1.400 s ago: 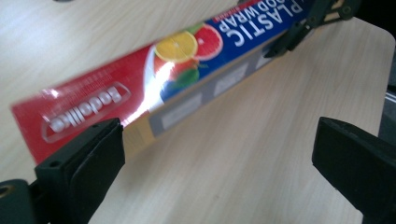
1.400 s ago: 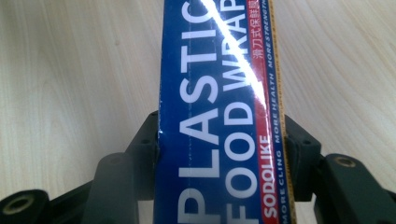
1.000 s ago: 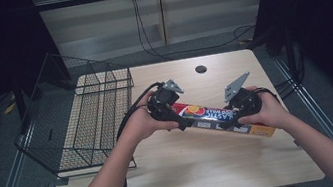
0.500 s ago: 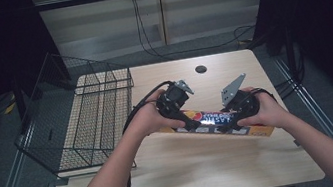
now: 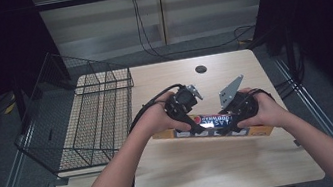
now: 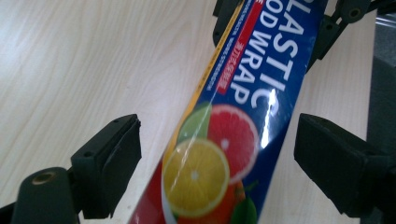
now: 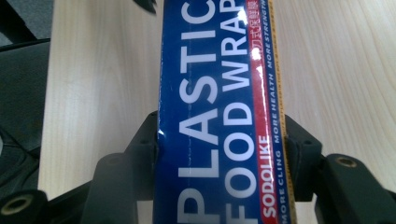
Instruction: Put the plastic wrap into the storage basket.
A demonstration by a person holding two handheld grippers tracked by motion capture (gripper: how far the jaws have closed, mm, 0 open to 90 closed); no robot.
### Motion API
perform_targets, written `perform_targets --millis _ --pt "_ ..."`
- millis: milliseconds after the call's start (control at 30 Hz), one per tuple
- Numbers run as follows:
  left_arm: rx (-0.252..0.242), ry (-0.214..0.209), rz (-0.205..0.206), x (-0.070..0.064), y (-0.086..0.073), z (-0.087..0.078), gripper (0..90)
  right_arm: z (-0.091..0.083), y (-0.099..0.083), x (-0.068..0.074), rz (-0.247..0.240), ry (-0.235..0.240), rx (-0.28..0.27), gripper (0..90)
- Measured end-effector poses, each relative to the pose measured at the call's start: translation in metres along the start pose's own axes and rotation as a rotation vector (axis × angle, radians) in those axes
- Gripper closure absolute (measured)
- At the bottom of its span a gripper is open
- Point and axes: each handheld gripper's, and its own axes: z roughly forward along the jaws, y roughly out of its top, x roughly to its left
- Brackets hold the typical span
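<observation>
Since the earlier frames, the left gripper (image 5: 188, 106) had let go of the plastic wrap box (image 5: 212, 125) and lifted a little; its jaws stood wide apart on either side of the box's fruit-printed end, touching neither face. On the other end, the right gripper (image 5: 238, 112) was clamped across the box's width. That box lay lengthwise on the table (image 5: 187, 171), near the middle, well apart from the wire basket (image 5: 98, 119) at the left edge, with bare wood along the near edge.
</observation>
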Motion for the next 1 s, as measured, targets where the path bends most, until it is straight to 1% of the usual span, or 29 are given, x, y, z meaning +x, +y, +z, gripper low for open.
perform_targets --millis 33,100,133,167,200,233,267,300,333,367,400,433,467,500,533,567,600,633,667,700,733,767,800,833,867,900,933,967,1000 --pt "0.002 -0.004 0.000 0.000 0.000 0.001 14.9 0.000 0.001 0.000 -0.007 0.004 -0.004 44.1" --pt "0.003 -0.022 0.012 -0.001 0.001 0.003 14.8 -0.002 0.004 0.002 -0.019 0.013 -0.009 44.1" --pt "0.000 -0.032 0.013 -0.001 0.002 0.003 14.9 -0.002 0.005 0.001 -0.023 0.025 -0.018 44.1" --pt "0.005 -0.046 0.024 -0.001 0.003 0.003 16.3 -0.003 0.005 0.001 -0.030 0.029 -0.027 44.0" --pt "0.001 -0.048 0.027 -0.002 0.003 0.005 18.4 -0.003 0.007 0.002 -0.030 0.030 -0.027 44.1" --pt "0.015 -0.057 0.018 -0.003 0.003 0.006 20.2 -0.004 0.008 0.002 -0.040 0.033 -0.030 44.0" --pt "0.026 -0.071 0.022 -0.004 0.003 0.007 24.6 -0.004 0.008 0.003 -0.043 0.033 -0.029 43.9" --pt "0.031 -0.090 0.011 -0.005 0.003 0.007 28.7 -0.005 0.009 0.003 -0.057 0.031 -0.025 43.9" --pt "0.043 -0.089 0.017 -0.007 0.004 0.008 32.6 -0.005 0.009 0.003 -0.061 0.034 -0.016 43.9" --pt "0.063 -0.090 0.009 -0.008 0.005 0.007 33.9 -0.004 0.010 0.003 -0.074 0.036 -0.017 43.9" --pt "0.084 -0.091 -0.014 -0.011 0.007 0.007 34.9 -0.004 0.009 0.003 -0.079 0.045 -0.015 43.8" --pt "0.089 -0.069 -0.016 -0.015 0.008 0.007 35.6 -0.005 0.009 0.003 -0.075 0.055 -0.014 43.4" --pt "0.106 -0.077 0.007 -0.014 0.009 0.005 36.7 -0.004 0.009 0.003 -0.081 0.055 -0.025 42.7" --pt "0.117 -0.085 -0.007 -0.015 0.010 0.004 37.3 -0.004 0.008 0.002 -0.070 0.072 -0.039 41.9" --pt "0.116 -0.091 -0.027 -0.017 0.009 0.003 38.2 -0.004 0.008 0.000 -0.046 0.096 -0.050 39.5" --pt "0.127 -0.093 -0.042 -0.018 0.010 0.002 40.6 -0.005 0.008 -0.001 -0.040 0.092 -0.066 30.0" --pt "0.140 -0.075 -0.057 -0.018 0.009 0.001 43.2 -0.007 0.008 -0.001 -0.024 0.070 -0.076 14.2" --pt "0.183 -0.053 -0.072 -0.018 0.008 0.001 44.4 -0.009 0.009 -0.002 0.000 0.036 -0.079 9.8" --pt "0.213 -0.021 -0.057 -0.019 0.006 0.001 44.5 -0.013 0.007 -0.003 0.025 0.005 -0.092 10.3" --pt "0.232 -0.010 -0.069 -0.018 0.003 0.000 44.5 -0.016 0.005 -0.005 0.039 -0.023 -0.111 6.9" --pt "0.238 -0.015 -0.113 -0.015 0.000 -0.002 44.6 -0.019 0.002 -0.006 0.059 -0.045 -0.127 3.6" --pt "0.232 -0.004 -0.121 -0.013 -0.004 -0.005 44.6 -0.022 -0.001 -0.008 0.085 -0.057 -0.144 3.3" --pt "0.218 -0.008 -0.142 -0.010 -0.007 -0.008 44.6 -0.023 -0.005 -0.009 0.104 -0.059 -0.154 3.2" --pt "0.206 -0.022 -0.194 -0.007 -0.009 -0.012 44.6 -0.025 -0.009 -0.009 0.109 -0.068 -0.159 3.3" --pt "0.199 -0.013 -0.222 -0.004 -0.012 -0.017 44.7 -0.025 -0.012 -0.008 0.119 -0.069 -0.162 3.2" --pt "0.195 0.000 -0.220 -0.003 -0.013 -0.020 44.6 -0.025 -0.015 -0.008 0.126 -0.074 -0.161 3.2" --pt "0.197 0.011 -0.228 -0.001 -0.014 -0.023 44.6 -0.024 -0.017 -0.007 0.128 -0.081 -0.159 3.2" --pt "0.201 0.020 -0.256 0.000 -0.015 -0.026 44.6 -0.024 -0.020 -0.006 0.137 -0.081 -0.160 3.1" --pt "0.209 0.029 -0.253 0.002 -0.016 -0.029 44.6 -0.023 -0.022 -0.005 0.145 -0.075 -0.158 2.8"
